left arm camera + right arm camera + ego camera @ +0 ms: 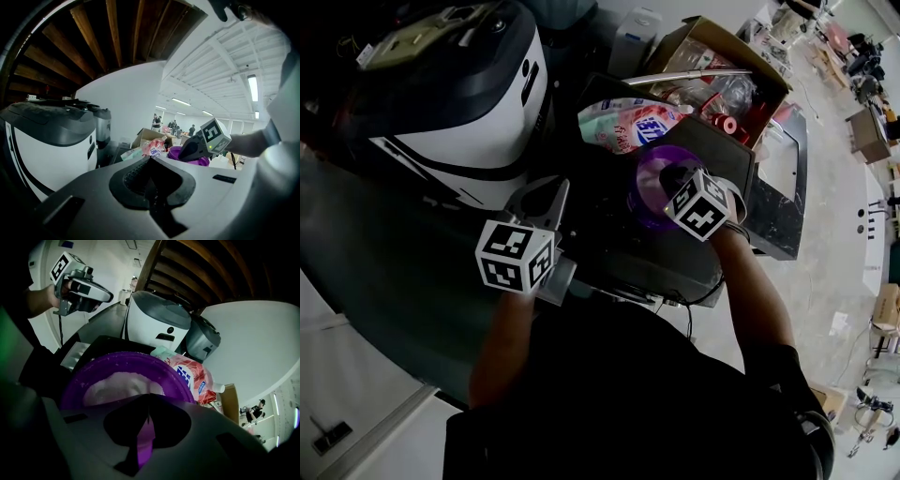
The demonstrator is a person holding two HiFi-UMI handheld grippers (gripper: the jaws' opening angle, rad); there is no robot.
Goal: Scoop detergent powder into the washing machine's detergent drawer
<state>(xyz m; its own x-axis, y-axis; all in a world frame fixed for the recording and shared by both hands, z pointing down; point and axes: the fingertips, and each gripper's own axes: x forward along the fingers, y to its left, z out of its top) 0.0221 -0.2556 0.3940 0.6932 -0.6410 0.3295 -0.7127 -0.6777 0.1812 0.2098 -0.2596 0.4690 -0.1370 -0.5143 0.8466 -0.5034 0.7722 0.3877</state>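
Dark flat worktop (776,223) below me, pink printed detergent bag (623,122) on it, purple round powder-filled plastic tub (647,183) alongside.

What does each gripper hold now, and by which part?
The right gripper is shut on the handle of the purple scoop, which carries white powder. The left gripper is shut and holds nothing.

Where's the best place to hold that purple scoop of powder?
Take the purple scoop by its flat handle, from behind the bowl, as the right tongs do: the thin strip fits between the jaws and lets the powder-filled bowl sit level.
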